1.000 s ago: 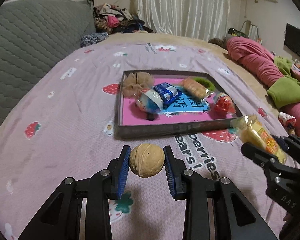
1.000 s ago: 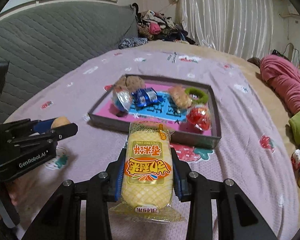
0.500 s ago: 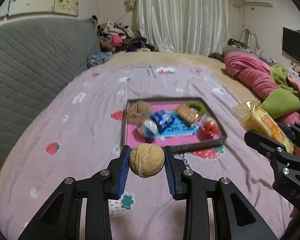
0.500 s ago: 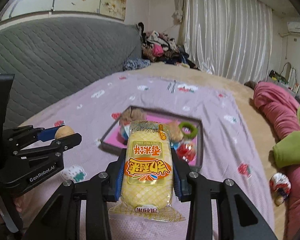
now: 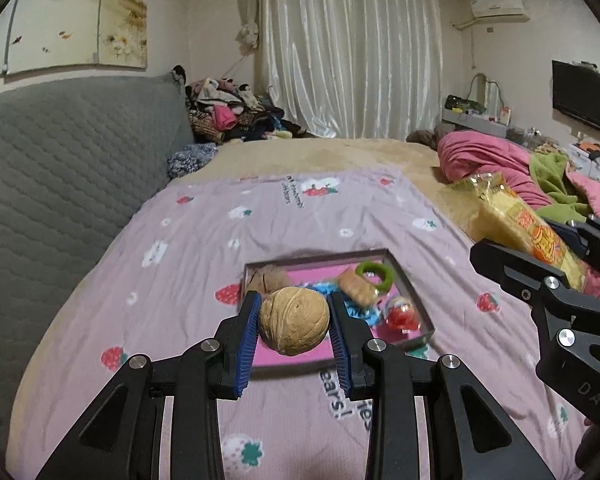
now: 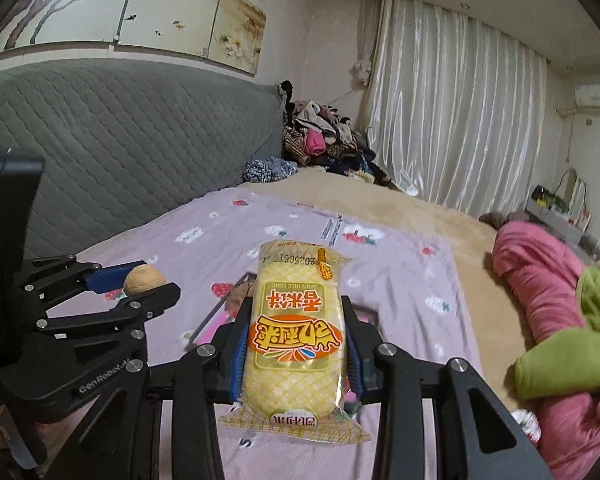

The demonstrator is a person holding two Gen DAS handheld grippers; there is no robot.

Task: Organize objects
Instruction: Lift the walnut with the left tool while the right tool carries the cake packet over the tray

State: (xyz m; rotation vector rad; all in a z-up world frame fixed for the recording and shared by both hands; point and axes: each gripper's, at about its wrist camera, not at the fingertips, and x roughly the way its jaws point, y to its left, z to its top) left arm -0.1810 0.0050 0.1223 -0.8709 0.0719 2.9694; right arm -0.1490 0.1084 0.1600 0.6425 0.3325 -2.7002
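Observation:
My left gripper (image 5: 294, 328) is shut on a tan walnut (image 5: 293, 322) and holds it high above the bed. It also shows at the left of the right wrist view (image 6: 140, 280). My right gripper (image 6: 296, 344) is shut on a yellow rice cake packet (image 6: 294, 336), also raised; the packet shows at the right of the left wrist view (image 5: 528, 236). Below and ahead lies a grey tray with a pink floor (image 5: 414, 296) holding a green ring (image 5: 374, 274), a red packet (image 5: 402, 316), a wrapped biscuit (image 5: 356, 288) and a brown hair tie (image 5: 266, 278).
The bed has a lilac strawberry-print sheet (image 5: 260, 220). A grey quilted headboard (image 5: 60, 168) runs along the left. Pink and green bedding (image 6: 552, 300) is heaped at the right. A pile of clothes (image 5: 228, 116) lies at the far end by the curtains.
Both grippers have risen and pulled back from the tray with their loads still held. The tray now looks smaller and lower in both views.

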